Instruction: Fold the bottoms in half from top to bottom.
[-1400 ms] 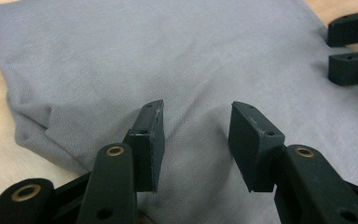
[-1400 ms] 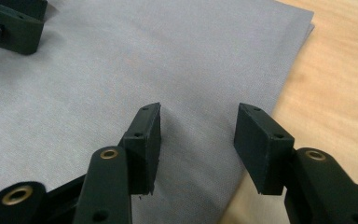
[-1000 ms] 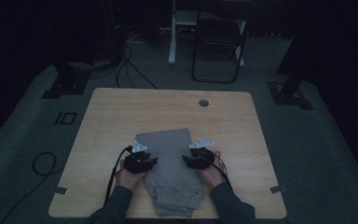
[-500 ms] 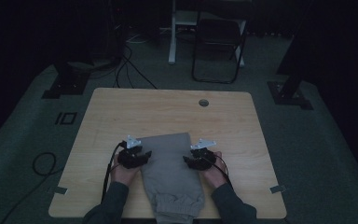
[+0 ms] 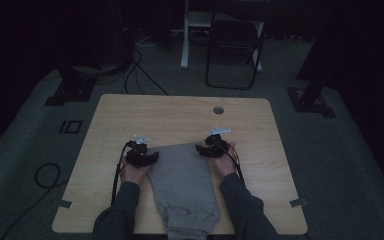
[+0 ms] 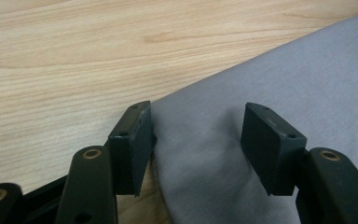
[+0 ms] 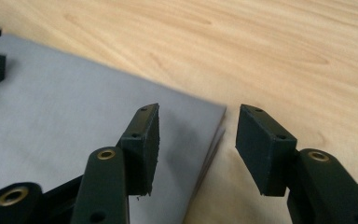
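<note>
Table (image 5: 130, 115): one, wood top, one round port at 1 o'clock from centre. Bears work.

Trousers (image 5: 182, 180): one grey folded pair, near-centre of table toward 6 o'clock, cuffs overhanging near edge. Laid flat lengthwise, likely for next fold.

Left gripper (image 5: 152, 156): at 10 o'clock corner of trousers, jaws have just been opening, wide now; cloth lies between pads (image 6: 135, 140), not pinched.

Right gripper (image 5: 201, 148): at 2 o'clock corner, jaws partly open astride folded edge, nothing held. Two grippers, one per far corner, probably releasing after fold.

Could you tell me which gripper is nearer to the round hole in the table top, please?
The right gripper. It sits at the grey folded trousers' far right corner, just below the round hole; the left gripper is at their far left corner, further off.
</note>
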The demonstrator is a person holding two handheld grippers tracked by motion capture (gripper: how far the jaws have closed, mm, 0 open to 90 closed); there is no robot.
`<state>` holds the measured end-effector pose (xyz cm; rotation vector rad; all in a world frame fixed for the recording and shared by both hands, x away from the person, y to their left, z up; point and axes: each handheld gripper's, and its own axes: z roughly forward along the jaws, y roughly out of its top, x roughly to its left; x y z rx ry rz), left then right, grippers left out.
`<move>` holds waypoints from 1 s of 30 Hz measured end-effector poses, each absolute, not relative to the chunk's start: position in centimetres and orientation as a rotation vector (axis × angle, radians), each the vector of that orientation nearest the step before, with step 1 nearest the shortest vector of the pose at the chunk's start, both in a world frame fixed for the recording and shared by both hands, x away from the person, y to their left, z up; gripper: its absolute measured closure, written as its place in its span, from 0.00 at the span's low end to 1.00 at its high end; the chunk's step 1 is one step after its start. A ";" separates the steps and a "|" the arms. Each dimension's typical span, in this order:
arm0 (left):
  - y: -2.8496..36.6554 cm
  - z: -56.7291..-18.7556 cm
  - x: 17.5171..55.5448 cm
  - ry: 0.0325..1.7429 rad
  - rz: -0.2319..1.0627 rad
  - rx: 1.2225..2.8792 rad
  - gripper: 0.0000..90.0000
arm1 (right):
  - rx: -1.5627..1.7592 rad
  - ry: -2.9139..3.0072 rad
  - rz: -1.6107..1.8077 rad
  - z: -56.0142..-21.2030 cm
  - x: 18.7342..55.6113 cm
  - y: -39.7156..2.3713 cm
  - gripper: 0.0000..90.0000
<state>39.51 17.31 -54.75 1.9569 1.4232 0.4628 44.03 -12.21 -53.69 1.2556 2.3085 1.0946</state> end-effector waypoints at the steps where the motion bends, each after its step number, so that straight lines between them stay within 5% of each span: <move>1: 17.3 -54.7 39.4 1.421 0.463 1.959 0.48 | 1.257 2.310 1.086 -53.7 44.3 -12.1 0.55; 9: 17.2 -54.4 39.1 1.403 0.426 2.002 0.56 | 1.220 2.357 1.027 -54.9 44.9 -10.9 0.59; 14: 17.1 -54.3 39.4 1.397 0.399 2.011 0.80 | 1.226 2.381 1.006 -54.6 45.0 -10.6 0.74; 17: 17.0 -54.3 39.9 1.391 0.348 2.003 0.90 | 1.289 2.424 1.041 -54.4 45.5 -10.9 0.94; 30: 16.3 -49.7 42.4 1.279 0.427 1.916 0.92 | 1.289 2.270 1.172 -51.4 46.3 -12.9 0.96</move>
